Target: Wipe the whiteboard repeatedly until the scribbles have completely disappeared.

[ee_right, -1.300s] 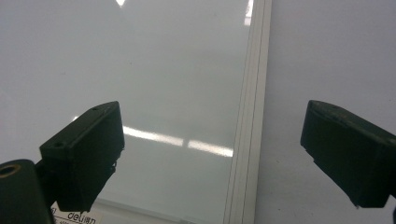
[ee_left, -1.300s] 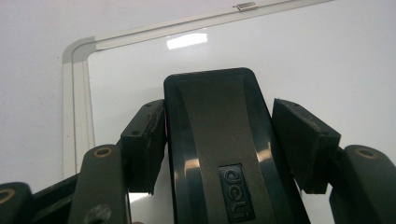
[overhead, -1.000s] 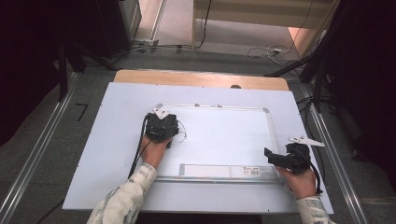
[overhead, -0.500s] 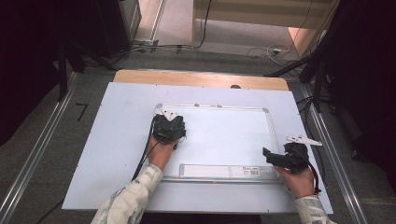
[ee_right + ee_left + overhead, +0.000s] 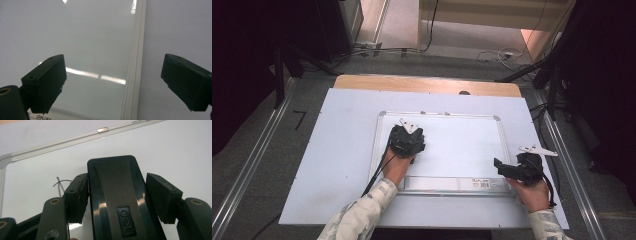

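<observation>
The left gripper [image 5: 117, 195] is clamping the eraser [image 5: 120, 200] at centre frame on the whiteboard [image 5: 452, 145]; the right gripper [image 5: 112, 82] is gaping over the board's edge; a tilted eraser risks slipping, missing the scribble [image 5: 58, 182].

Both hands hold black grippers, the left gripper [image 5: 406, 140] and the right gripper [image 5: 522, 169], each topped by a grey three-cornered plate. Black cables trail off. The light patterned sleeves [image 5: 362, 215] look speckled.
</observation>
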The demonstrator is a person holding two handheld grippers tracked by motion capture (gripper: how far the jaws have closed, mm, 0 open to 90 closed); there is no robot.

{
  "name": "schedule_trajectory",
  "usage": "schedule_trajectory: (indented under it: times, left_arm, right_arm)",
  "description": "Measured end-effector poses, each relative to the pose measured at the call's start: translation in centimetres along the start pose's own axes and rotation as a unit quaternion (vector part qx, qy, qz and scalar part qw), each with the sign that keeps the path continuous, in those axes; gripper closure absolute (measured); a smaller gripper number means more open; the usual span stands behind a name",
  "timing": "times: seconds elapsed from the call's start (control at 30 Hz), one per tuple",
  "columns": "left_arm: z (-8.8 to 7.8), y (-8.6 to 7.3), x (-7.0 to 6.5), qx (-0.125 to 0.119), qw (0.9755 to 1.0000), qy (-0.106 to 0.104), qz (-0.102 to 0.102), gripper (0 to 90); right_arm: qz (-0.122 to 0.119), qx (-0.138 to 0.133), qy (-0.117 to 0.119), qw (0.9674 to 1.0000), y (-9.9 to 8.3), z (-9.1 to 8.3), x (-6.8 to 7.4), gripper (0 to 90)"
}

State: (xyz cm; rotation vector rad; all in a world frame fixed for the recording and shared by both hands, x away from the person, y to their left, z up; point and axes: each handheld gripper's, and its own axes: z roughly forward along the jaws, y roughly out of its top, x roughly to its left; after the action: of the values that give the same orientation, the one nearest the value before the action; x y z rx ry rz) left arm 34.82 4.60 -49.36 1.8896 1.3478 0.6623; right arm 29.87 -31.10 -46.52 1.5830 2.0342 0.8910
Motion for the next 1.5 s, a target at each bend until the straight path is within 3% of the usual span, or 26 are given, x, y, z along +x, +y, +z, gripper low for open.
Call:
schedule_trajectory:
  times: [0.27,0.67,0.9,1.0,1.2,1.5]
  left_arm:
    - [-0.3,-0.2,0.4,0.003,1.0,-0.005,0.008,37.4]
    - [-0.5,-0.4,3.7,0.003,0.9996,0.02,-0.021,37.0]
    - [-0.5,-0.5,6.2,0.002,0.9982,0.041,-0.045,36.6]
    - [-0.3,-0.4,6.7,-0.003,0.9973,0.046,-0.057,36.1]
    - [0.0,0.0,6.3,0.001,0.9969,0.058,-0.054,36.0]
    - [1.0,0.8,4.2,0.003,0.9983,0.046,-0.036,36.2]
  right_arm:
    - [0.002,-0.001,-0.001,1.0,-0.1,-0.1,-0.1,4.9]
    - [0.004,-0.001,-0.003,1.0,-0.2,-0.3,-0.2,4.9]
    - [0.004,0.0,-0.003,1.0,-0.2,-0.3,-0.2,5.0]
    - [0.004,-0.001,-0.003,1.0,-0.2,-0.3,-0.2,4.9]
    - [0.002,0.0,-0.003,1.0,-0.2,-0.2,-0.1,4.9]
    - [0.0,0.001,0.0,1.0,0.0,0.0,0.0,5.0]
